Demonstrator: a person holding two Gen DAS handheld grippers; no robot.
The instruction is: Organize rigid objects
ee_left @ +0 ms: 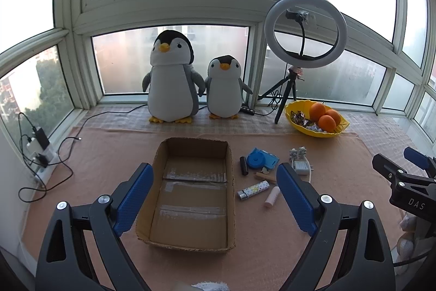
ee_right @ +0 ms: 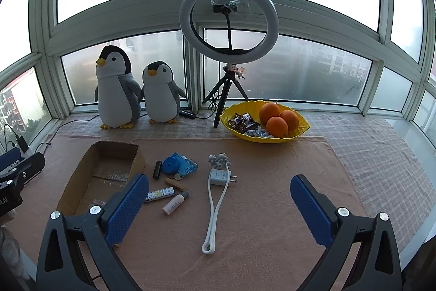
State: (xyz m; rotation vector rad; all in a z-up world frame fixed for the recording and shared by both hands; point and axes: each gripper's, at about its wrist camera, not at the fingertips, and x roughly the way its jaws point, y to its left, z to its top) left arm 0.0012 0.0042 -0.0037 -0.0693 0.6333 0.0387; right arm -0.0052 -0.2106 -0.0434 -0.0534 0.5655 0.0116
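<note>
An empty cardboard box (ee_left: pixel 230 176) (ee_right: pixel 81 171) lies on the peach mat. To its right lie small items: a black cylinder (ee_left: pixel 243 165) (ee_right: pixel 156 169), a blue round gadget (ee_left: pixel 261 158) (ee_right: pixel 178 164), a wooden clothespin (ee_left: pixel 264 177) (ee_right: pixel 174 184), a patterned lighter (ee_left: pixel 253 190) (ee_right: pixel 160 194), a pink tube (ee_left: pixel 272 196) (ee_right: pixel 175 203), and a white charger (ee_left: pixel 301 167) (ee_right: pixel 219 176) with its looped cable (ee_right: pixel 214 220). My left gripper (ee_left: pixel 214 198) hovers open over the box. My right gripper (ee_right: pixel 219 205) hangs open above the cable, holding nothing.
Two plush penguins (ee_left: pixel 174 78) (ee_right: pixel 160 92) stand by the window. A ring light on a tripod (ee_left: pixel 305 30) (ee_right: pixel 229 21) and a yellow bowl of oranges and sweets (ee_left: pixel 316 118) (ee_right: pixel 264 122) sit at the back. A power strip with cables (ee_left: pixel 41 154) lies far left.
</note>
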